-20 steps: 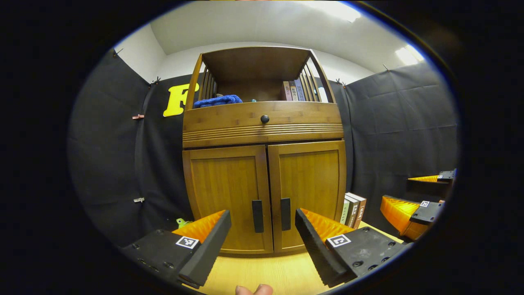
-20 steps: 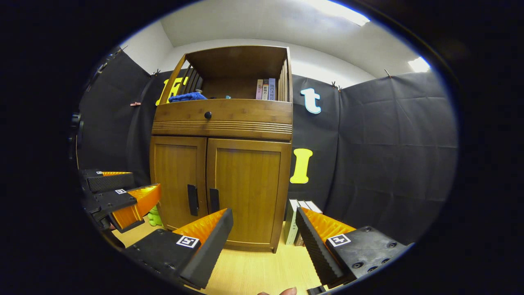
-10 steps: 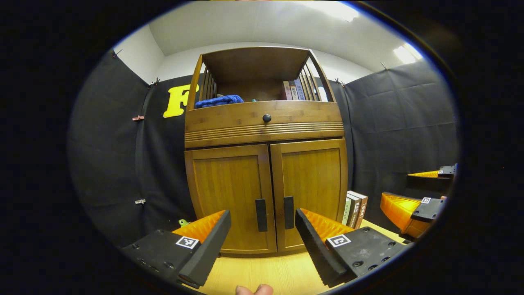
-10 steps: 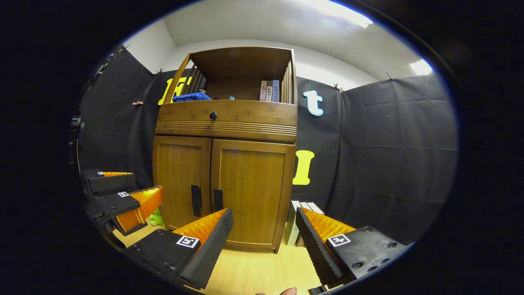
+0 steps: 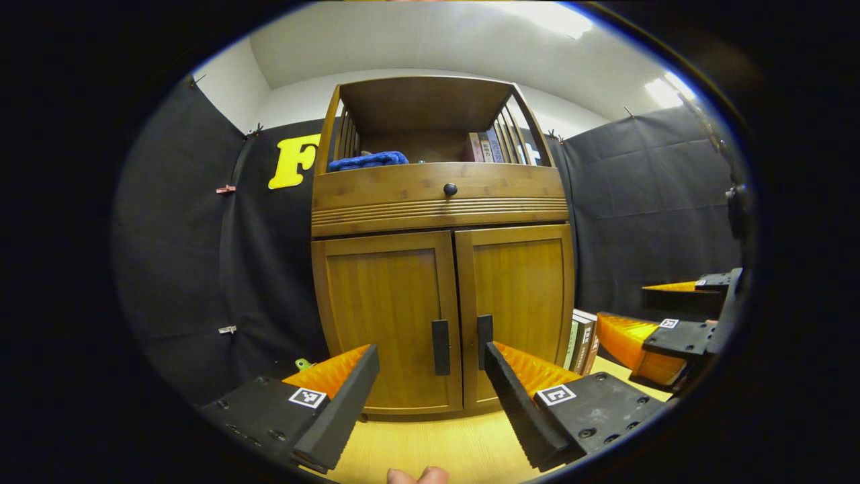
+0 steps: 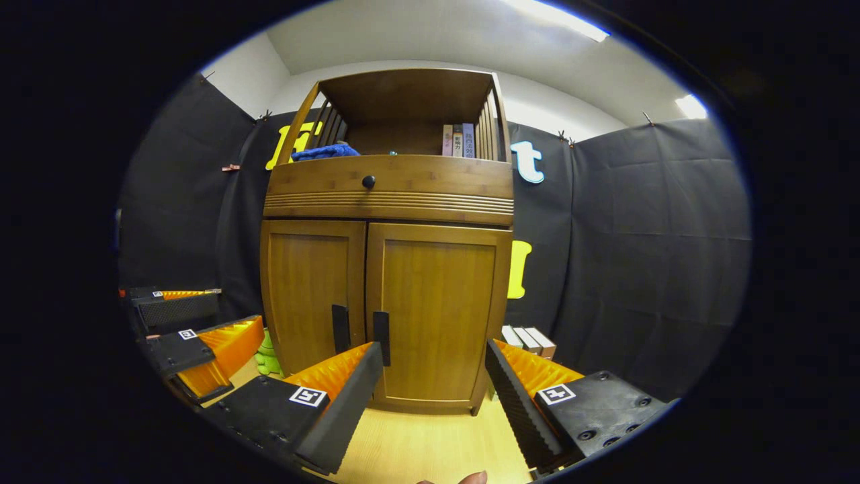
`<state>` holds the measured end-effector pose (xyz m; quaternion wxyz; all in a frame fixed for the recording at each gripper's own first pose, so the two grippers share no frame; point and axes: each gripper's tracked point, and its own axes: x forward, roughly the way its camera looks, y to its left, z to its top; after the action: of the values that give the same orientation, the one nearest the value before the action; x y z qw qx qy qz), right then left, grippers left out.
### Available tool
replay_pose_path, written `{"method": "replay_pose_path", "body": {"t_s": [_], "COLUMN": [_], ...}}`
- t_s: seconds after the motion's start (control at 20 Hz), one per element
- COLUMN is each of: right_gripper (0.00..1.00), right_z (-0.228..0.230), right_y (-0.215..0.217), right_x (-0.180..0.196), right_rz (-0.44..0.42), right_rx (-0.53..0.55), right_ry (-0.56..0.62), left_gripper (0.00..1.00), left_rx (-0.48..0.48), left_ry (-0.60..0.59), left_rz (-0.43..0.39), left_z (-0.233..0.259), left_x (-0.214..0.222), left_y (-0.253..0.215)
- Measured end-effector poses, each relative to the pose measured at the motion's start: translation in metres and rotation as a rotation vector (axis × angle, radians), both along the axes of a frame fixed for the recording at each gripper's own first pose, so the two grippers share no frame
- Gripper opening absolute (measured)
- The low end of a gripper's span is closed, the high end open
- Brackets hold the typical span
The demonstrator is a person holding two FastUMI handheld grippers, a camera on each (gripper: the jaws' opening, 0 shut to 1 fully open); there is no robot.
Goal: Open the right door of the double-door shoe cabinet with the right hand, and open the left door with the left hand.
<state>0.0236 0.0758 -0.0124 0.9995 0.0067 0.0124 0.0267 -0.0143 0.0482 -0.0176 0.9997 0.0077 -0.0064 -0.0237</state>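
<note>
Left gripper spread wide, empty, low before the shoe cabinet. Left door closed, its black handle between the two fingers but farther off, untouched. Right door closed too, black handle just above the inner fingertip. Right gripper also wide apart, holding nothing. Books standing right of the cabinet.

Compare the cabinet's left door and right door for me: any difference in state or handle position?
The left door has its black handle on its right edge; the right door has its handle on its left edge, partly hidden behind a left gripper finger. Both are shut, same wood, untouched.
</note>
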Motion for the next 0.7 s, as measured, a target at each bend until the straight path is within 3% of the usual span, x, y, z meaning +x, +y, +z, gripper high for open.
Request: {"method": "replay_pose_path", "body": {"t_s": [0.45,0.7], "right_gripper": [0.98,0.98], "right_z": [-0.059,-0.080], "right_y": [0.062,0.077], "right_x": [0.078,0.138], "right_rz": [0.054,0.021], "right_rx": [0.052,0.021], "right_ry": [0.122,0.134], "left_gripper": [0.96,0.98], "left_rx": [-0.032,-0.047], "left_ry": [0.056,0.083], "left_rz": [0.003,0.001], "left_z": [-0.028,-0.043], "left_x": [0.003,0.003], "left_y": [0.042,0.058]}}
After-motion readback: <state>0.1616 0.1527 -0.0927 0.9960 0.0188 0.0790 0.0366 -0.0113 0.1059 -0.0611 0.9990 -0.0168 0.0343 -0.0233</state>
